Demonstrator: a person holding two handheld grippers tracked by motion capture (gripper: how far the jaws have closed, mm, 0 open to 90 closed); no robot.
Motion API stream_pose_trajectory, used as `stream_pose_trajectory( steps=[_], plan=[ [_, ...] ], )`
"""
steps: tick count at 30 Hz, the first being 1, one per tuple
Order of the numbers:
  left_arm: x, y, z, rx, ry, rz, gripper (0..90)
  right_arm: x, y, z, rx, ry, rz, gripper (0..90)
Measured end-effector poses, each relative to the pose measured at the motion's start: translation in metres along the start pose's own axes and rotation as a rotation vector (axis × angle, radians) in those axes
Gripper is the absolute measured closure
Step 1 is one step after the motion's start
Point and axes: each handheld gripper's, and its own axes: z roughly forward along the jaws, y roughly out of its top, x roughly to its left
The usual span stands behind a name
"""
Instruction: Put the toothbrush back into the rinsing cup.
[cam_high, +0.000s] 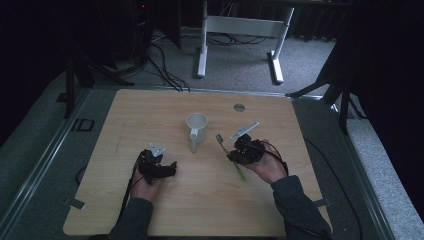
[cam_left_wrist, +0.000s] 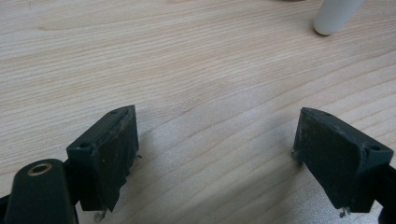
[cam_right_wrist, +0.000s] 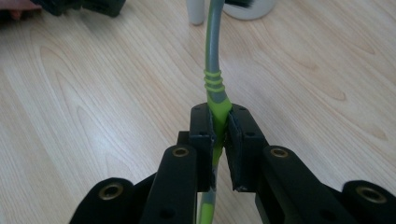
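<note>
Gripping the green toothbrush (cam_right_wrist: 214, 93) mid-handle just right of the table's (cam_high: 150, 115) centre, the right gripper's (cam_high: 239, 150) fingers likely needed to carry it bristles-first to the white mug (cam_high: 196, 126), while the left gripper's (cam_left_wrist: 215, 154) fingers stood wide, empty.

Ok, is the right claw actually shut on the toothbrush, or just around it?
Shut on it. In the right gripper view the right claw has both pads pressed against the green toothbrush handle, with no gap showing.

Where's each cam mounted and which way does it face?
High view: above the person's side, facing forward and down on the table; both forearms, left gripper, right gripper.
Left gripper view: along its open jaws, bare wood.
Right gripper view: along jaws shut on the toothbrush.
Shared: the white mug.
</note>
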Motion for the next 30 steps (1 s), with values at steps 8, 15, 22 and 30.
stream_pose_trajectory(
  steps=[8,15,22,30],
  plan=[
    [0.000,0.000,0.000,0.000,-0.001,-0.001,14.6,0.002,0.004,-0.001,-0.020,0.005,-0.004,81.4],
    [0.000,0.000,0.000,0.000,-0.001,-0.001,14.6,0.006,0.009,-0.002,-0.047,0.005,-0.009,81.4],
    [0.000,0.000,0.000,0.002,-0.001,0.000,14.6,0.008,0.013,-0.003,-0.064,0.006,-0.015,81.4],
    [0.000,0.000,0.000,0.001,-0.001,0.000,14.6,0.009,0.017,-0.003,-0.082,0.003,-0.017,81.4]
  ],
)
